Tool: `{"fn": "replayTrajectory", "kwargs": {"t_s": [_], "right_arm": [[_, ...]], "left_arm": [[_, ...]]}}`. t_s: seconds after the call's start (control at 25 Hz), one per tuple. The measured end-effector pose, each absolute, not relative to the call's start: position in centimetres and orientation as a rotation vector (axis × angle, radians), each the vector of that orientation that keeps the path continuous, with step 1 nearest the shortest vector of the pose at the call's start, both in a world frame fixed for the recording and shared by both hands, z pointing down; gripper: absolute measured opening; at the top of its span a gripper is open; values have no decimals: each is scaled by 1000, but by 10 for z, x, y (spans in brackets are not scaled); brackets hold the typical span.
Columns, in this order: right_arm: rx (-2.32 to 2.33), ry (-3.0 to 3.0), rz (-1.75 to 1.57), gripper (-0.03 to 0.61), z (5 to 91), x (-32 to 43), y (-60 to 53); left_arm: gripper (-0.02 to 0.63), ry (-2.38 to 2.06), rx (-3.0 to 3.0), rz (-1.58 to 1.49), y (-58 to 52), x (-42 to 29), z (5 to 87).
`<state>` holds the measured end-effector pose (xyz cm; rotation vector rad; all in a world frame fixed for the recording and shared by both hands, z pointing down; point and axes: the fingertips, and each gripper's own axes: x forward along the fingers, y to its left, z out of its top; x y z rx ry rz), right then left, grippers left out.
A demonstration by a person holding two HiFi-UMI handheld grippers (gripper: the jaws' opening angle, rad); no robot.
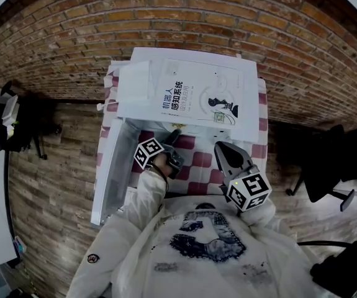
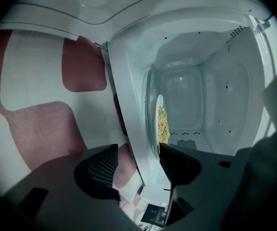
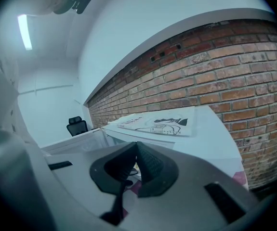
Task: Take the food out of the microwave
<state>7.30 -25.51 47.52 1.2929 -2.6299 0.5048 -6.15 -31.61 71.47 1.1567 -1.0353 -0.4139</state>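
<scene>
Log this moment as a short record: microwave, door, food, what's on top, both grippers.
Microwave: white microwave on a red-and-white checked cloth
Door: white microwave door, swung open
Food: yellow crumbly food on a clear glass dish, inside the cavity
On top: white book, lying flat
Left hand: left gripper at the cavity's mouth, jaws apart around the lower front edge near the dish rim, pressing nothing
Right hand: right gripper held back from the microwave, jaws together, empty
</scene>
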Motion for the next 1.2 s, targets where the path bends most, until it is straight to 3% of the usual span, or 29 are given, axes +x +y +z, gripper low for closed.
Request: {"fn": "replayTrajectory", "kwargs": {"t_s": [0.52, 0.96, 1.2], "right_arm": [[1291, -2633, 527, 14, 477, 68, -253], [1296, -2628, 548, 14, 479, 71, -250], [1302, -2620, 554, 14, 480, 73, -249]], "left_arm": [[194, -1039, 1158, -425, -312, -65, 705], [52, -1012, 1178, -494, -318, -64, 692], [28, -995, 1169, -537, -319, -64, 690]]}}
